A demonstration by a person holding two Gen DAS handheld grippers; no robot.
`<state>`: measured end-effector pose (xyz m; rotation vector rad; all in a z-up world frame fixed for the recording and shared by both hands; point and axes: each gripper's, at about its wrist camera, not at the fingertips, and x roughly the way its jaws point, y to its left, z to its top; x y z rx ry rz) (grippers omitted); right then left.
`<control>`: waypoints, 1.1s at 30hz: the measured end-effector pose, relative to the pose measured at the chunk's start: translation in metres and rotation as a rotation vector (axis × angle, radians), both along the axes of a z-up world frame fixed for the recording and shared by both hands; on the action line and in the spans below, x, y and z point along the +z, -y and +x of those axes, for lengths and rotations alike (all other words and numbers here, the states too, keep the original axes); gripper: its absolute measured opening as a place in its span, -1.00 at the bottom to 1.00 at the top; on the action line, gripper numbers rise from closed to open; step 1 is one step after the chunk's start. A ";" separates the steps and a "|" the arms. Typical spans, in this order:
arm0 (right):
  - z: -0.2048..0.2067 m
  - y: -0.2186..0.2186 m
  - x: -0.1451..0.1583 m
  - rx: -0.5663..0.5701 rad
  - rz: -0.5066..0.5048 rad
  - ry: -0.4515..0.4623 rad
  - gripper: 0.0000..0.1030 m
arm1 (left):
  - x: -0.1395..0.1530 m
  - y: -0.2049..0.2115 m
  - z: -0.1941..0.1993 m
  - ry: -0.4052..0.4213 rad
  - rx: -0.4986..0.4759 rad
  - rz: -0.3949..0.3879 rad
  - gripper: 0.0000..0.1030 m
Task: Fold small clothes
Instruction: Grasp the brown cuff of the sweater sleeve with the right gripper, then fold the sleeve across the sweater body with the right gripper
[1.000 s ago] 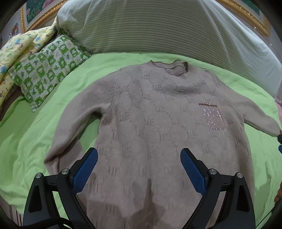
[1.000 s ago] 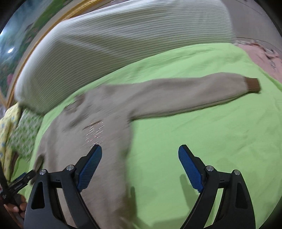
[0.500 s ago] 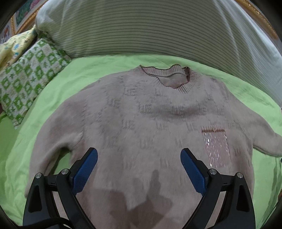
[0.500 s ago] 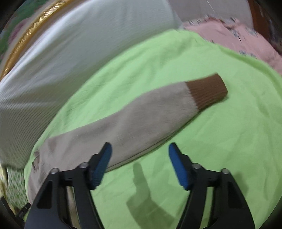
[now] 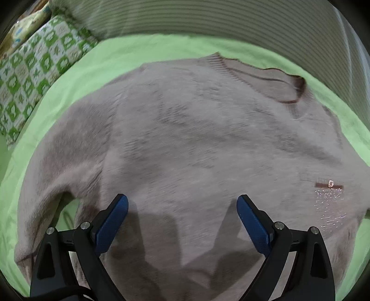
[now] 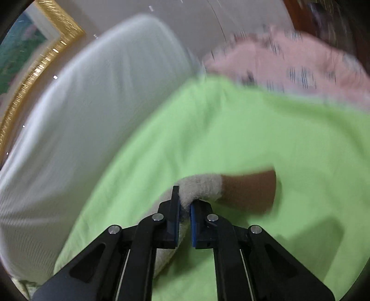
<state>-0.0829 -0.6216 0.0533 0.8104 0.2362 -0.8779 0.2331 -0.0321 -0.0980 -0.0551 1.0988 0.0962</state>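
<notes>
A beige fuzzy sweater (image 5: 189,143) lies flat, front up, on the green bedsheet (image 5: 148,53), collar (image 5: 261,76) at the far side and a sparkly chest pocket (image 5: 329,199) at the right. My left gripper (image 5: 181,213) is open and hovers low over the sweater's chest. In the right wrist view, my right gripper (image 6: 184,206) is shut on the sweater's sleeve (image 6: 201,185) just behind its brown cuff (image 6: 249,189), which sticks out to the right over the sheet (image 6: 254,129).
A striped bolster (image 5: 208,20) runs along the far side of the bed; it also shows in the right wrist view (image 6: 81,120). A green-and-white checked pillow (image 5: 34,69) lies at far left. A pink cloth (image 6: 289,67) lies beyond the sheet at far right.
My right gripper moved along the sleeve to its end and closed on it near the cuff. My left gripper moved forward and lower over the sweater, staying open.
</notes>
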 end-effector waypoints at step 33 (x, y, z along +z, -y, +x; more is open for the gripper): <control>0.171 -0.250 -0.044 0.733 0.007 -0.181 0.24 | 0.003 -0.046 0.043 -0.036 0.213 -0.252 0.11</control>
